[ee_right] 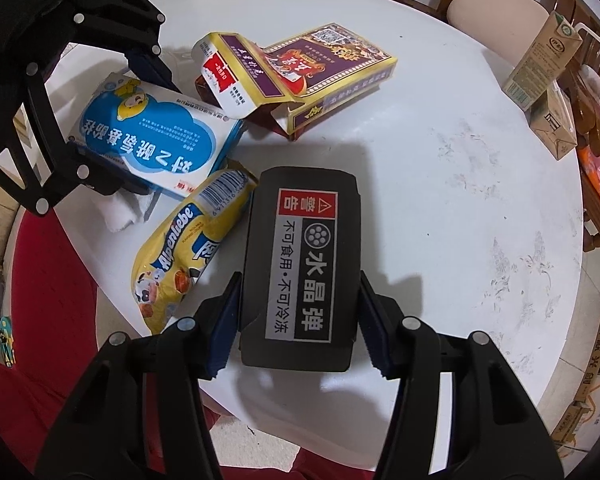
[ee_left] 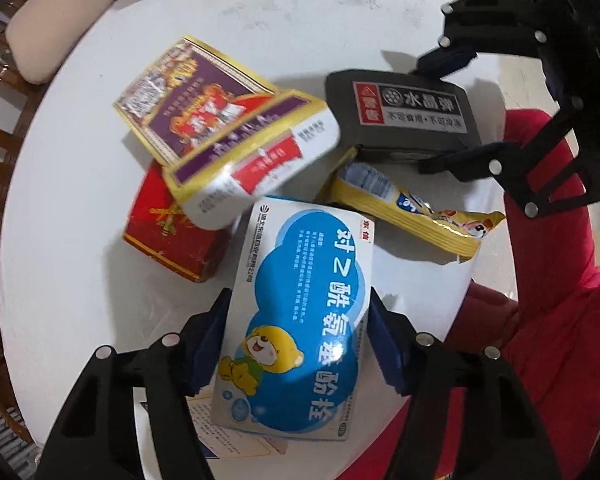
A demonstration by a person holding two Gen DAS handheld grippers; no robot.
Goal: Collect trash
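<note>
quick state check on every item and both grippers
left gripper: shut on blue box
blue box: closed, held
right gripper: shut on black case
black case: closed, held, label up
purple box: end flap open, lying flat
yellow bag: opened at one end, lying flat
milk carton: upright, straw in

The desk (ee_right: 440, 168) is white with grey scuffs. One box (ee_left: 296, 316) is white with blue clouds and a yellow bear. Another box (ee_left: 220, 120) is purple, gold and red. The small box (ee_left: 172, 236) is red. The bag (ee_right: 188, 248) is yellow. The block (ee_right: 304, 264) is black with a red-and-white label.
</note>
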